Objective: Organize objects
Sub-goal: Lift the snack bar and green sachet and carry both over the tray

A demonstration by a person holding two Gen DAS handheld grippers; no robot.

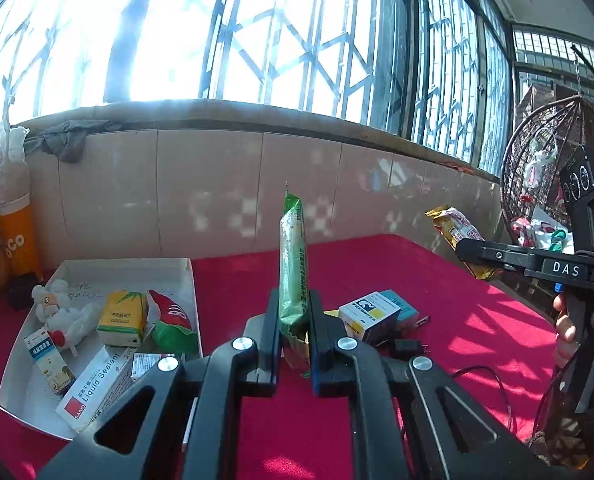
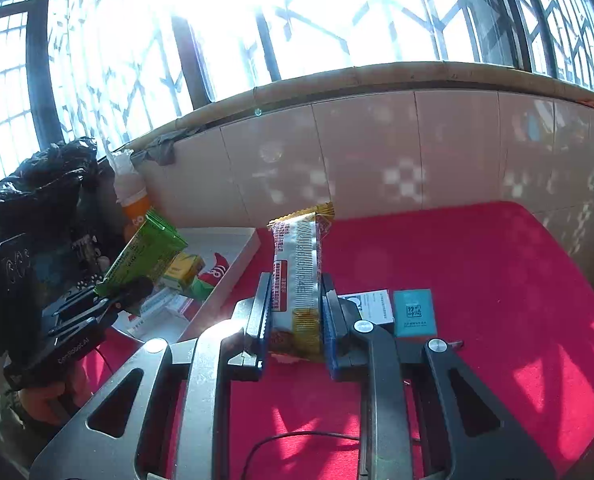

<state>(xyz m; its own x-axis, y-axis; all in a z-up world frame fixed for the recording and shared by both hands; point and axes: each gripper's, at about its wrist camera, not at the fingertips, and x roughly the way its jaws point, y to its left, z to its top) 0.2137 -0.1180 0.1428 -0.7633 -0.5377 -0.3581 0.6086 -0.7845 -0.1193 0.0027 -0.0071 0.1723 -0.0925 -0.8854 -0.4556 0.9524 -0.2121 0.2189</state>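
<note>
Between the left hand-held gripper (image 1: 293, 336) fingers stands a clamped green packet (image 1: 292, 264). Right hand-held gripper (image 2: 295, 312) grips a yellow snack bar (image 2: 299, 268) above the red bench (image 2: 477, 264).

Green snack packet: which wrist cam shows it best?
Right wrist. There the green snack packet shows its broad printed face, clamped in the left gripper. Left wrist sees it only edge-on, a thin strip rising between that gripper's own fingers.

Green packet (image 1: 293, 264); yellow-silver packet (image 2: 299, 276); red cloth (image 1: 437, 280); white tray (image 1: 97, 268).
</note>
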